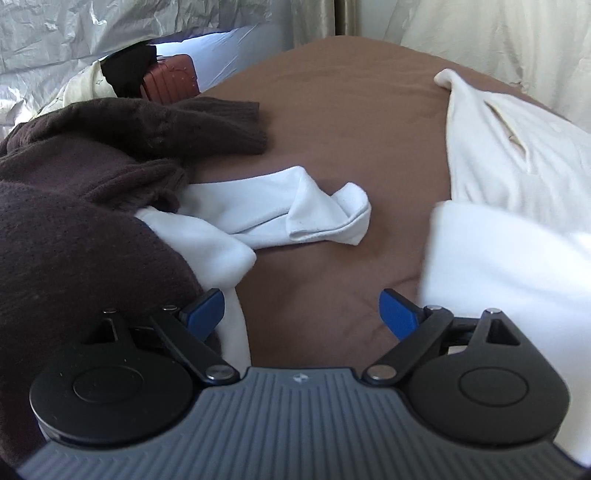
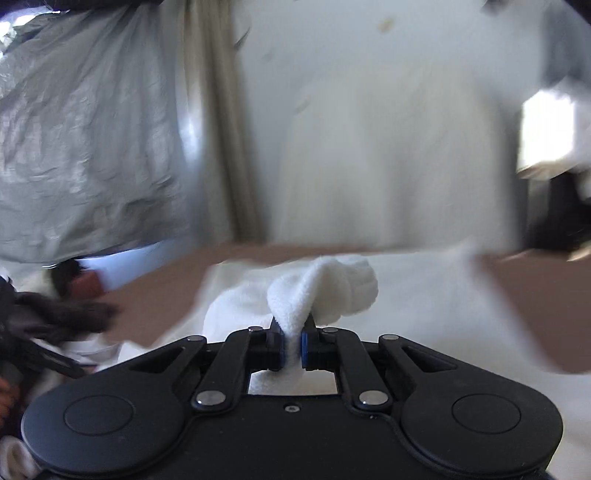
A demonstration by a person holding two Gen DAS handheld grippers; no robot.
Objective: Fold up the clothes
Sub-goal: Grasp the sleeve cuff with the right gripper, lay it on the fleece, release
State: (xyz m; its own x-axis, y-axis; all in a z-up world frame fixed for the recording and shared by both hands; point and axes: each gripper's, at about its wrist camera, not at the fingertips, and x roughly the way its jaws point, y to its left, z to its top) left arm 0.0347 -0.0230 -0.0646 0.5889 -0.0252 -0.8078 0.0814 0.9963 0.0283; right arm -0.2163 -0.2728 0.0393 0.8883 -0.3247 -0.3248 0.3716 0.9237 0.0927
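In the right wrist view my right gripper is shut on a bunched fold of a white fleecy garment, lifted off the brown bed cover. The picture is motion-blurred. In the left wrist view my left gripper stands open over the bare brown bed cover, nothing between its blue pads. A white sock lies just ahead of it. A dark brown knitted sweater is heaped at the left, partly over white cloth. A white garment lies at the right.
Crinkled silver sheeting and a beige curtain hang behind the bed. A reddish-brown suitcase stands beyond the bed's far left edge. A dark garment shows at the left in the right wrist view.
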